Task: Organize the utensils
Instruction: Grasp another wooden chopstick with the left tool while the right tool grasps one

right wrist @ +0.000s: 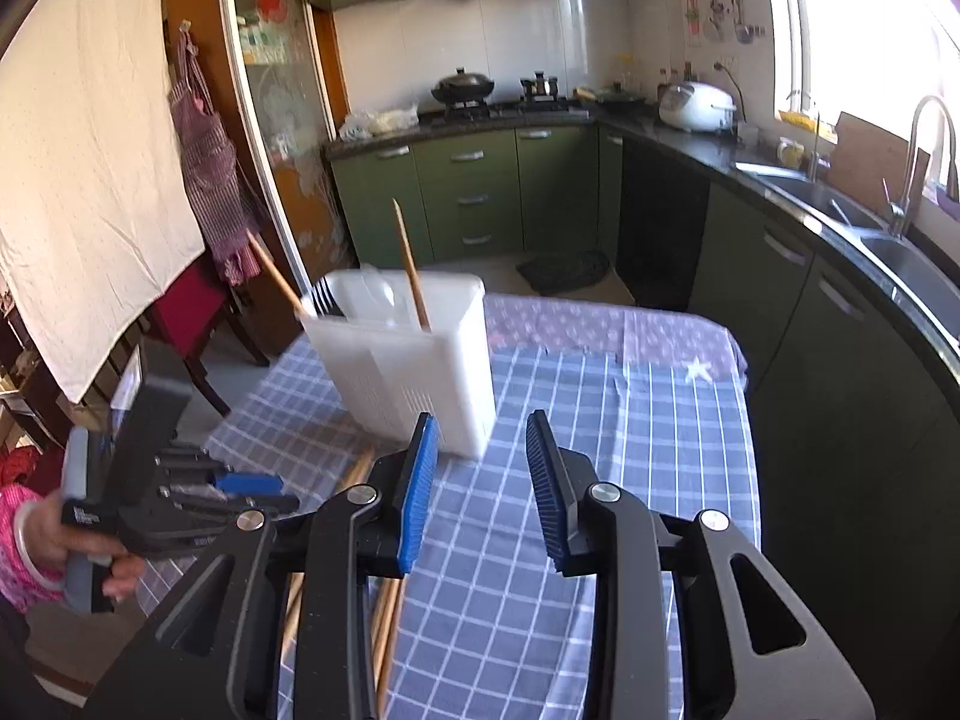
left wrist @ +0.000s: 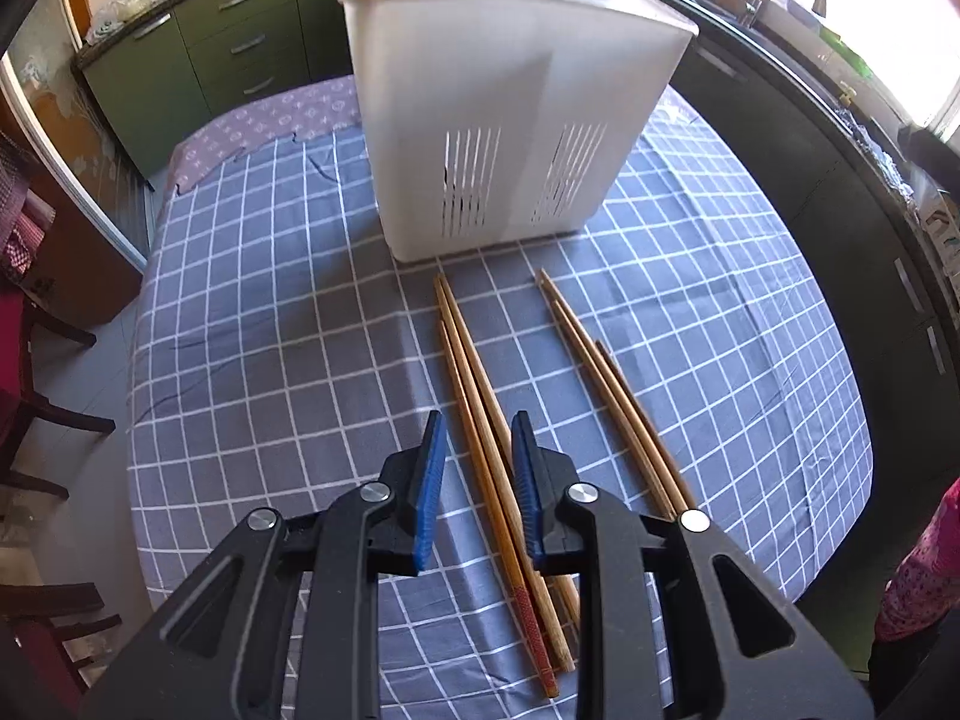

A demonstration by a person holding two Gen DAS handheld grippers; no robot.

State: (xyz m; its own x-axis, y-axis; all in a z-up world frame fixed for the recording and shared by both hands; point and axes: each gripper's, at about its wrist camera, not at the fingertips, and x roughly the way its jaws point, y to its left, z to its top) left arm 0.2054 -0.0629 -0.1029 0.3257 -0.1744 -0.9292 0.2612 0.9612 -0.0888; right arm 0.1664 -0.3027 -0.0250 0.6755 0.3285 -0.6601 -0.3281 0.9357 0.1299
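White slotted utensil caddy: upright on the bench, which wears a blue checked cloth; the landmark for all entries below.

Contents of caddy: 2 wooden sticks rising above the rim, plus fork tines at its left end in the right wrist view.

Chopsticks, group 1: 2 or 3 wooden sticks lying flat on the cloth just in front of the caddy, tips toward its base; 1 has a red patterned end.

Chopsticks, group 2: 3 sticks, flat, in front of the caddy and beside group 1 on the right, apart from it.

Left gripper: in front of the caddy, above group 1; jaws parted, blue pads either side of the sticks, not pressing them.

Right gripper: in front of the caddy's right corner, jaws apart, nothing between them.

Person's hand, pink sleeve: holds the left gripper's handle.
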